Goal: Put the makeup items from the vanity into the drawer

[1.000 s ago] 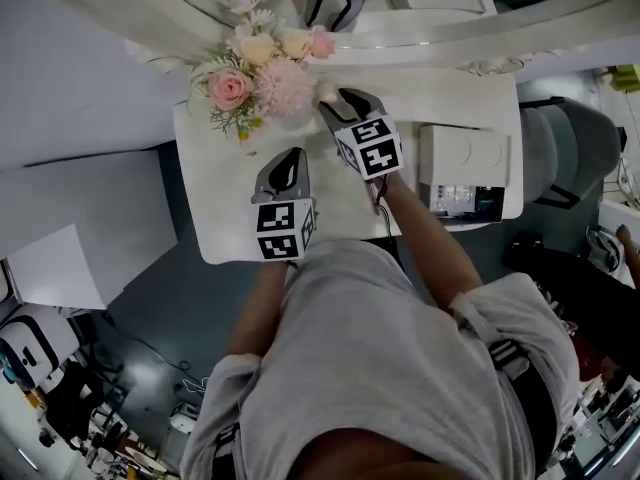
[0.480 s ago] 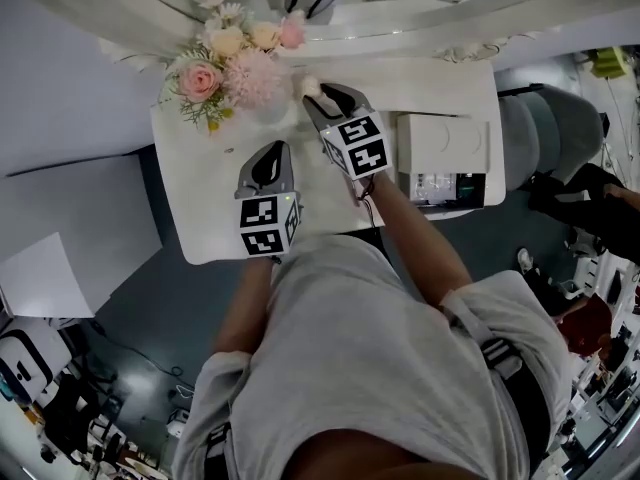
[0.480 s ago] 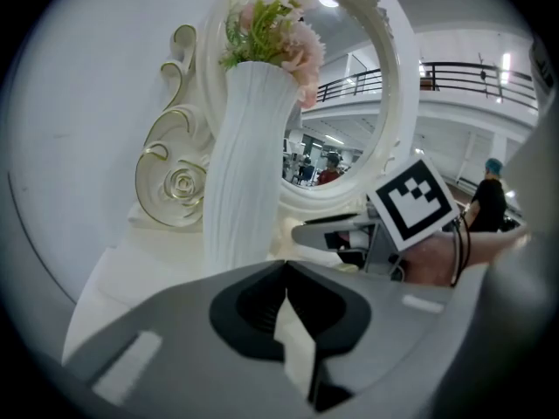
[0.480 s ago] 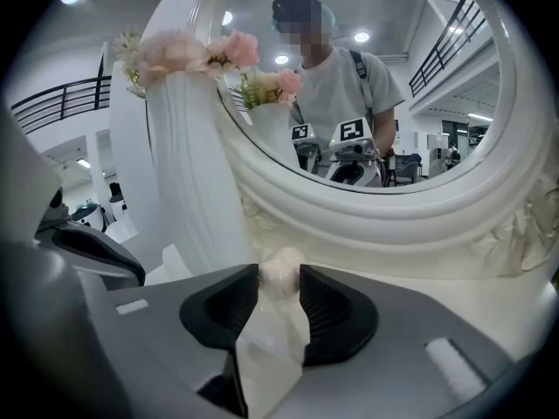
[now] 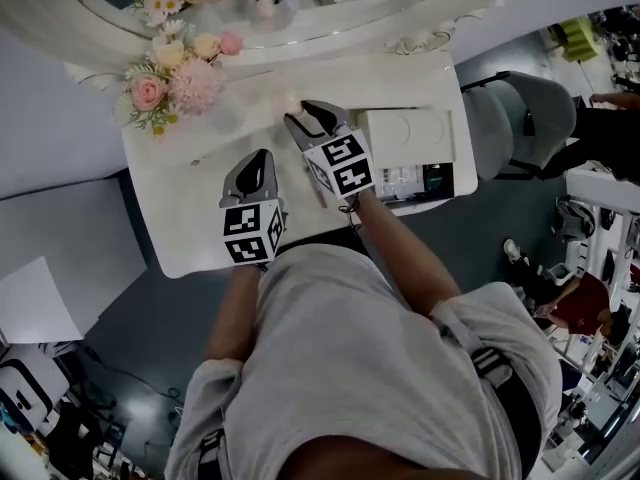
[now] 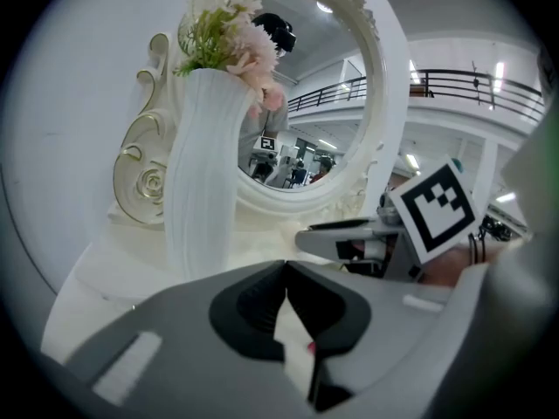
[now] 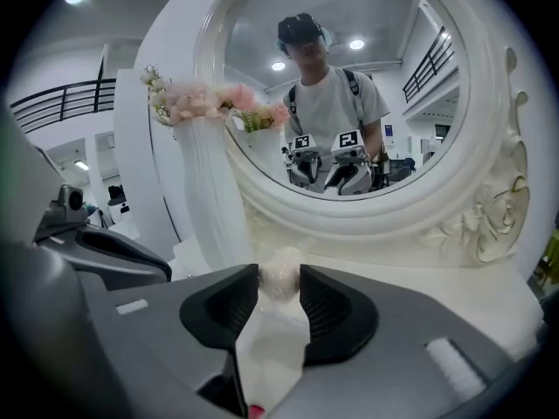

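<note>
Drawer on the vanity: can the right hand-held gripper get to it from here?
Probably yes. The drawer stands open just beside the right hand-held gripper, with nothing between them; its jaws have just closed on a pale sponge.

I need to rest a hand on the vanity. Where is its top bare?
Bare: the vanity top's front left corner, between the vase and the left gripper; also the strip between the box and the mirror frame. Crowded: mid-top, where the right gripper, whose jaws have just been closing, pinches a puff near the vase.
</note>
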Demonstrator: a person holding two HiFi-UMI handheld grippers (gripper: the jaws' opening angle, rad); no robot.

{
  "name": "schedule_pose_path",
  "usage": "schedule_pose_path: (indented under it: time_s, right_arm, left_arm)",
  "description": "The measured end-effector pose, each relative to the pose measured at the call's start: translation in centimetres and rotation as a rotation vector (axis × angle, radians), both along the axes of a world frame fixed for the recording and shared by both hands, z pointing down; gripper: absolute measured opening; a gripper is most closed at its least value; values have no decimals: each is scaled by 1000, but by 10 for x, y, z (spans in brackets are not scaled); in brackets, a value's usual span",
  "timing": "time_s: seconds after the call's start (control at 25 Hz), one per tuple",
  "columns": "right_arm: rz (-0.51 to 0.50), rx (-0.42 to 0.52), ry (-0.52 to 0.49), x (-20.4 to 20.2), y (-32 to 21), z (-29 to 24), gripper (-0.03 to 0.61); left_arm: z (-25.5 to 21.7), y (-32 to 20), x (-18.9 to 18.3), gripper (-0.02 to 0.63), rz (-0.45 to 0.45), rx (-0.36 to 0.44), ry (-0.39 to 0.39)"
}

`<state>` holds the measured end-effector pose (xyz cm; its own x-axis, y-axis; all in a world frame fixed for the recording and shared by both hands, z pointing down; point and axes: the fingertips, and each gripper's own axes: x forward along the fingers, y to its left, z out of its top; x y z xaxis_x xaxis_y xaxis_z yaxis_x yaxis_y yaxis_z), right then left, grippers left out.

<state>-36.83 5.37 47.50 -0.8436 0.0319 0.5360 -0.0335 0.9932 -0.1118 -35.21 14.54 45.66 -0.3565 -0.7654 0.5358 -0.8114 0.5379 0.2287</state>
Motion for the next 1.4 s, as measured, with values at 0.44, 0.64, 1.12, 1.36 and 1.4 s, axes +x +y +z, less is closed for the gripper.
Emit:
schedule_pose_path:
  time_s: [0.44,0.64,1.12,1.36,1.4]
  right_arm:
    - [108,-7,0,84,-35,-15,155]
    - [189,-15,3,130,-57,-16,155]
    - [373,-69,20,224,-83,0,155]
    - [361,-10,87,262,-88,10,155]
    - [367,-5,105,270,-89,13,155]
  left_arm:
    - [0,-59,65,3,155,28,27]
    - [1,-87,100,3,271,7,4]
    - [9,-143,171,3,555,-51,-50]
    - [16,-150,209,3,852,-121,-177]
    - [20,-149,212,3,874,-131,-180]
